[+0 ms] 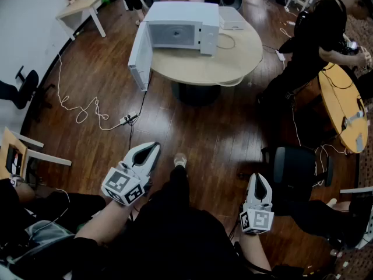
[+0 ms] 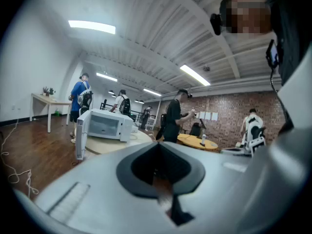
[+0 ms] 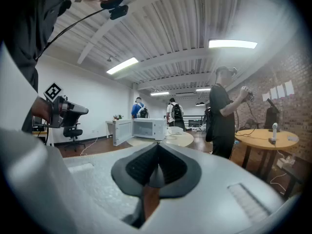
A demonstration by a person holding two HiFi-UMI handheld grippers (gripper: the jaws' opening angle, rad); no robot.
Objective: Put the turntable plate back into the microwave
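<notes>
Head view, wooden floor (image 1: pixel 204 130) throughout; left gripper (image 1: pixel 153 147) at 7 o'clock of the frame, marker cube nearest the wearer, nose toward 12 o'clock, claw closed with its dark pads meeting on one line in the left gripper view (image 2: pixel 157 146) and nothing between them; right gripper (image 1: pixel 258 177) at 5 o'clock, nose likewise toward 12 o'clock, claw pressed together and empty in the right gripper view (image 3: pixel 157 147); both grippers held low over the floor, well apart from the round table (image 1: pixel 233 63). Microwave (image 1: pixel 180 25) at 12 o'clock, white, standing on that table's left part; also seen far ahead in the left gripper view (image 2: pixel 105 123) and in the right gripper view (image 3: pixel 146 127); door (image 1: pixel 140 54) swung wide open toward 9 o'clock, overhanging the table edge. Turntable plate: not surely identified; a pale round shape shows inside the open cavity, too small to tell whether it is the plate. Power strip (image 1: pixel 128 119) with trailing white cable on the floor at 10 o'clock, below the door. Office chair (image 1: pixel 294 165), dark, at 3 o'clock, just beside the right gripper. Person in black (image 1: pixel 317 39) standing at 2 o'clock; second round table (image 1: pixel 341 107) at 3 o'clock beside that person. Desk (image 1: pixel 87 4), light wood, at 11 o'clock against the wall.
</notes>
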